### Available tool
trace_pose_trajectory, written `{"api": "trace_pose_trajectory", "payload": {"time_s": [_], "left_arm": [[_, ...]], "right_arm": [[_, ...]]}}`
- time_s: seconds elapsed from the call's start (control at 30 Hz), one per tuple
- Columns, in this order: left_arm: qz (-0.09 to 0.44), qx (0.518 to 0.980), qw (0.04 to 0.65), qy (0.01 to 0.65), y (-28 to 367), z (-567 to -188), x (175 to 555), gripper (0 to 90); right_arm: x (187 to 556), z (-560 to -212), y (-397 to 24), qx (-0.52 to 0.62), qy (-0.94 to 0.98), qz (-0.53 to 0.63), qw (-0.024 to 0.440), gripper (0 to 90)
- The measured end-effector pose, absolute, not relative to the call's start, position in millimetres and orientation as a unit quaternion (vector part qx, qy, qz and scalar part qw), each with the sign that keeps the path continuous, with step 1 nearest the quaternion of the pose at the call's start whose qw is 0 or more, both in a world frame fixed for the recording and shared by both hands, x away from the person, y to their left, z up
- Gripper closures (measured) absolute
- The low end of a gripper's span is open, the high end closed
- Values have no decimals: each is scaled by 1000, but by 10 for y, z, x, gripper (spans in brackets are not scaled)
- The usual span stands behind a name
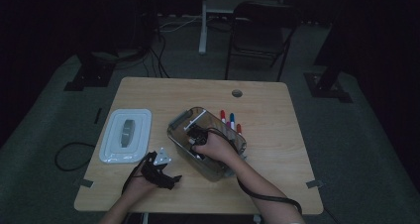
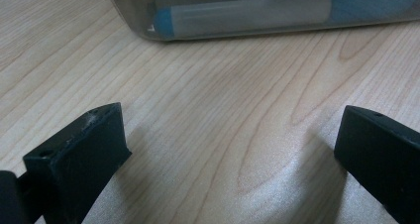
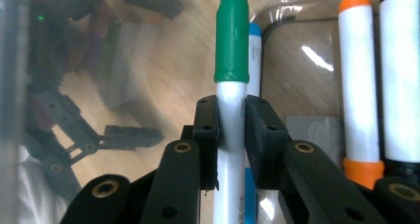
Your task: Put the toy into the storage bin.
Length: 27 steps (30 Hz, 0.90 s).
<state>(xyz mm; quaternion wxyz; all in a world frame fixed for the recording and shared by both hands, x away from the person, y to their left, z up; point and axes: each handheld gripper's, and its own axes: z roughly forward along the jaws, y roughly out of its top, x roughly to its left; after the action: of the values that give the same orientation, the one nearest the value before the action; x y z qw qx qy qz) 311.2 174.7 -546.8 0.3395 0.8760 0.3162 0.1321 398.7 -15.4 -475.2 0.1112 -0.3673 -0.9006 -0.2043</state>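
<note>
Green-capped marker (image 3: 231, 110) between right claw (image 3: 232, 130) pads

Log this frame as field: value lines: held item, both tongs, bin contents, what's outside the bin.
held: green marker, in right tongs
right tongs: shut on it, inside clear bin
left tongs: open, nothing between jaws, over bare table beside bin
in bin: orange marker, black marker, blue marker
outside: three markers behind bin, lid left of it
</note>
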Motion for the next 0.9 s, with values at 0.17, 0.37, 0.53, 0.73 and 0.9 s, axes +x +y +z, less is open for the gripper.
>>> {"api": "trace_pose_trajectory", "payload": {"time_s": [0.17,0.37,0.53,0.73,0.9], "left_arm": [[132,876,339,316,1748,-5467,3112,4],[131,876,340,317,1747,-5467,3112,4],[132,876,339,316,1748,-5466,3112,4],[132,876,340,317,1746,-5468,3112,4],[132,875,340,317,1746,-5469,3112,4]], "right_arm": [[4022,-4728,-210,-358,-901,-222,98,697],[4047,-4420,-444,-364,-881,-292,77,669],[4033,-4059,-819,-377,-853,-358,48,631],[4094,-3891,-1472,-425,-817,-390,-7,554],[4169,-4014,-1972,-486,-785,-382,-35,564]]}}
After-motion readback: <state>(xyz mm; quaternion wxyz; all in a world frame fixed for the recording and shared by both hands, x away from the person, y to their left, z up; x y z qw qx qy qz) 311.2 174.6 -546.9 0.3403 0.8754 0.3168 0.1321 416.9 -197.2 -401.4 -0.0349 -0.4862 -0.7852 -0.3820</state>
